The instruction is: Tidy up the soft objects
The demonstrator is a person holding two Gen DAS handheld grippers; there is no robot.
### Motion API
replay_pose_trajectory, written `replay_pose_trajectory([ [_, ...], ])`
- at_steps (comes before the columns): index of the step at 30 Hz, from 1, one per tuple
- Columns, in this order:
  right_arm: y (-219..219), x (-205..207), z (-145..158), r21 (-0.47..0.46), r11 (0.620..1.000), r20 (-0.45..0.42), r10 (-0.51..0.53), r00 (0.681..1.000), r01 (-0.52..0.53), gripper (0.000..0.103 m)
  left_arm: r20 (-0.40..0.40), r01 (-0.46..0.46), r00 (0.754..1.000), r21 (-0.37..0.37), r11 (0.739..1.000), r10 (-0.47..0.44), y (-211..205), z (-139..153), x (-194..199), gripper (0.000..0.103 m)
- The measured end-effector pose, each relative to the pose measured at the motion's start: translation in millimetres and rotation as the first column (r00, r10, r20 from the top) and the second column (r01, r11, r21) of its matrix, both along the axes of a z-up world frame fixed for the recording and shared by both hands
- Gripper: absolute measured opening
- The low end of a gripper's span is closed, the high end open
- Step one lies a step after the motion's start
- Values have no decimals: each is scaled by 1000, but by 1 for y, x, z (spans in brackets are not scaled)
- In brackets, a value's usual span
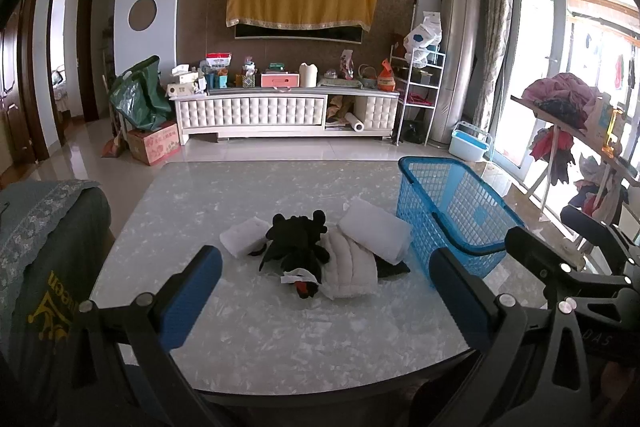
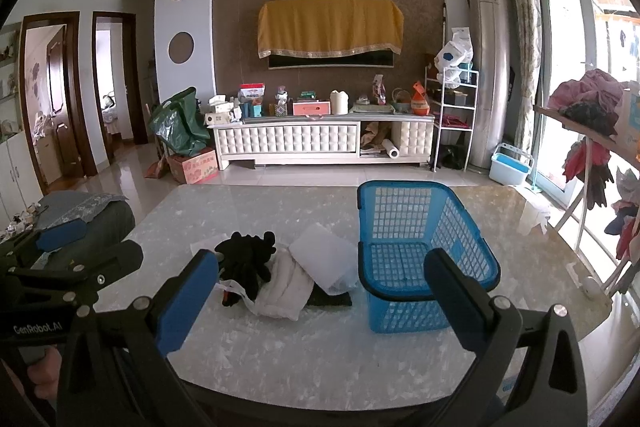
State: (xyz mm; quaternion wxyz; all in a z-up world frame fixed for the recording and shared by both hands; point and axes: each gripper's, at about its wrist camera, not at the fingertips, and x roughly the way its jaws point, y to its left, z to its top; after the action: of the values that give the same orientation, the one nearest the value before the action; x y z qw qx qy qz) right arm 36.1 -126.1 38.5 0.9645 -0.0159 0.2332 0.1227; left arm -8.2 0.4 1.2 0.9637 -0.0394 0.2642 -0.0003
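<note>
A pile of soft things lies mid-table: a black plush toy (image 1: 296,243) with a white tag, a cream quilted piece (image 1: 352,267), a white folded cloth (image 1: 244,235) at its left, a white pad (image 1: 376,227) at its right and a dark cloth (image 1: 394,269) underneath. An empty blue mesh basket (image 1: 448,203) stands right of the pile. My left gripper (image 1: 324,291) is open and empty, hovering near the table's front edge before the pile. My right gripper (image 2: 320,299) is open and empty, in front of the pile (image 2: 280,271) and the basket (image 2: 416,243).
The marble table (image 1: 280,339) stands in a living room. A grey-covered chair (image 1: 44,227) is at its left. A clothes rack (image 2: 592,147) with garments is at the right by the window. A white TV cabinet (image 1: 280,111) stands far behind.
</note>
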Motion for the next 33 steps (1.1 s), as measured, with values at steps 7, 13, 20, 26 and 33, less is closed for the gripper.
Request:
replay_pose_trajectory([
  [7,7,8,12,-4,998,51,56,997,-55,103,-5,-2,1000,-32,999,2,6,6,16,103],
  [13,13,38,18,12,999,27,49,998,-49,103,-24,1,1000,-24,1000,-1,13,11,43,103],
  [20,18,98,6,165,984,-157,96,983,-69,103,-61,2,998,-57,998,-5,39,8,80,103],
  [26,62,129,-17,-46,992,-244,106,964,-121,103,-130,-41,991,-102,994,28,68,-6,114,103],
  [33,87,150,-55,-156,973,-342,108,933,-170,103,-239,-34,971,-79,996,14,86,-32,152,103],
])
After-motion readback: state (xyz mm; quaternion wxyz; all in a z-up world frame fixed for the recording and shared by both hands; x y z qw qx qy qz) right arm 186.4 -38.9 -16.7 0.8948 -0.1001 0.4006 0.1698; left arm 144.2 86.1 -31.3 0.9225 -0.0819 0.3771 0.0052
